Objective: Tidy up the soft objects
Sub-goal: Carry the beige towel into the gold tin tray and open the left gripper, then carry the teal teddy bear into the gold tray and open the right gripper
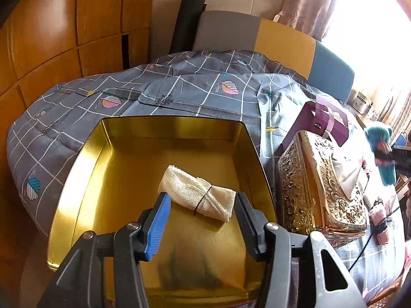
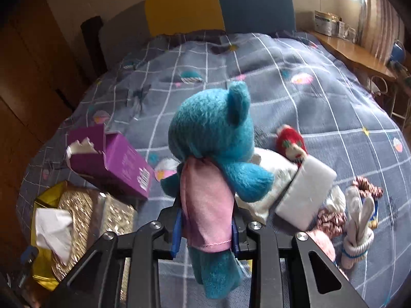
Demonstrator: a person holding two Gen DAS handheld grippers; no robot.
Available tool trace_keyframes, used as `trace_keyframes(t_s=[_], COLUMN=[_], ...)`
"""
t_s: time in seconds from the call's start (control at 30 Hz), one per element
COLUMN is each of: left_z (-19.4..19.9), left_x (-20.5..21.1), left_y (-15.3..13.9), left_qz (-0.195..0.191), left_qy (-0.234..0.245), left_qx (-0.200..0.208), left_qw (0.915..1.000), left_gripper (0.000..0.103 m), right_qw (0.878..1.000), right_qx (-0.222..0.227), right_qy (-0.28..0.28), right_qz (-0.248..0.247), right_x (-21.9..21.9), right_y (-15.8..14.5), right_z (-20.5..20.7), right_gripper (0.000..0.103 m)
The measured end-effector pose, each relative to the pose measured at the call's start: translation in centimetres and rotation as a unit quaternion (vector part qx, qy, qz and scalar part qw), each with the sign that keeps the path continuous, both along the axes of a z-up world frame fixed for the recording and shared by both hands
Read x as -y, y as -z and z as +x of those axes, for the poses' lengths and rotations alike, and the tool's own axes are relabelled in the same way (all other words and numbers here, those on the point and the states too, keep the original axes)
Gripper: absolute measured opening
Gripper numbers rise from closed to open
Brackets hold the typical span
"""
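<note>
A rolled cream cloth [image 1: 199, 196] tied with a dark band lies on the floor of a gold tin [image 1: 108, 159] on the bed. My left gripper [image 1: 203, 214] hangs over the tin, open, its fingers on either side of the roll's near end and not pressing it. My right gripper [image 2: 206, 227] is shut on a teal plush bear [image 2: 213, 133] in a pink dress, lifted above the bed. That bear also shows at the right edge of the left wrist view, as a blurred teal plush bear [image 1: 380, 148].
An ornate gold tissue box [image 1: 321, 187] stands right of the tin, a purple tissue box [image 2: 113, 161] behind it. On the grey checked quilt [image 2: 295, 97] lie a white foam block [image 2: 305, 190], a red strawberry doll [image 2: 291, 141], scrunchies [image 2: 367, 186] and a small bunny toy [image 2: 359, 228]. A wooden desk [image 2: 354, 51] flanks the bed.
</note>
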State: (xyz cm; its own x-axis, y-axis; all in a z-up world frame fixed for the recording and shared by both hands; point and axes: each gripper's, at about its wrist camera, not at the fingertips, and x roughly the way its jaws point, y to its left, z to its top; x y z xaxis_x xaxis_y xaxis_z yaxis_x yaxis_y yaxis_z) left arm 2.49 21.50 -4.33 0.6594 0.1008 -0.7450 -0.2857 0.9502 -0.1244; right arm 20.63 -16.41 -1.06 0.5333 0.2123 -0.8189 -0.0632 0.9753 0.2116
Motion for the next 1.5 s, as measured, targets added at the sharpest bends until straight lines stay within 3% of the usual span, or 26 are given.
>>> trace_keyframes(t_s=[0.13, 0.3, 0.6, 0.77, 1.2, 1.5], left_z=[-0.3, -0.7, -1.4, -2.1, -3.5, -4.6], left_x=[0.0, -0.2, -1.2, -2.1, -5.1, -8.5], left_y=[-0.1, -0.4, -0.4, -0.4, -0.2, 0.6], left_qz=[-0.001, 0.002, -0.001, -0.004, -0.018, -0.022], left_qy=[0.001, -0.002, -0.014, -0.027, -0.073, -0.124], left_qx=[0.004, 0.009, 0.011, 0.012, 0.022, 0.014], left_qw=[1.0, 1.0, 0.9998, 0.9996, 0.9969, 0.9919], left_gripper=[0.052, 0.052, 0.052, 0.052, 0.052, 0.052], right_qw=[0.999, 0.992, 0.952, 0.937, 0.917, 0.913], right_qx=[0.025, 0.067, 0.087, 0.07, -0.007, -0.047], right_qy=[-0.025, -0.101, -0.287, -0.337, -0.397, -0.405], right_qz=[0.018, 0.041, 0.051, 0.051, 0.025, -0.001], right_x=[-2.2, -6.9, -17.5, -21.1, -28.5, -32.0], right_y=[-1.7, -4.3, -6.0, -4.6, 0.6, 5.4], right_z=[1.0, 0.9, -4.1, -7.1, -12.3, -13.3], right_gripper=[0.03, 0.03, 0.03, 0.03, 0.03, 0.036])
